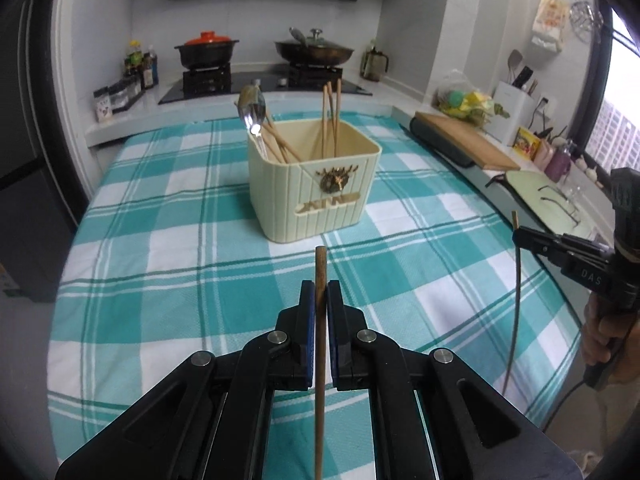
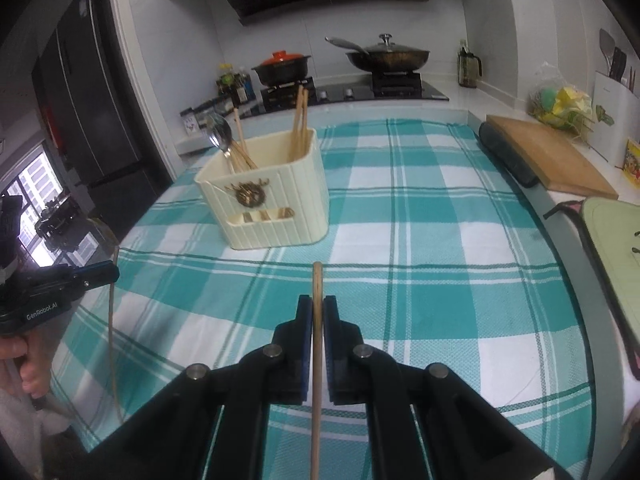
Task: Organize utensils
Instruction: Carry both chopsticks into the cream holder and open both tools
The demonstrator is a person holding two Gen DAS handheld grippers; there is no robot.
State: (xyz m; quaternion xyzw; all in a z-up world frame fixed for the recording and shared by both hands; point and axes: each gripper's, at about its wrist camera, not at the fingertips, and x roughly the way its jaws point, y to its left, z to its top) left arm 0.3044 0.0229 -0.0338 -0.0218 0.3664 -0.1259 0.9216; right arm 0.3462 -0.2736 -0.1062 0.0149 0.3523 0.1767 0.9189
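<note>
The left gripper clamps a dark wooden chopstick between its fingers; its lower end is cut off at the frame's bottom. The right gripper grips a pale wooden chopstick, likewise cropped.

tablecloth | cutting board | wok | red-lidded pot

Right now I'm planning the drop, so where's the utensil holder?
The cream utensil holder stands on the checked cloth, ahead of both grippers, before the stove.
</note>
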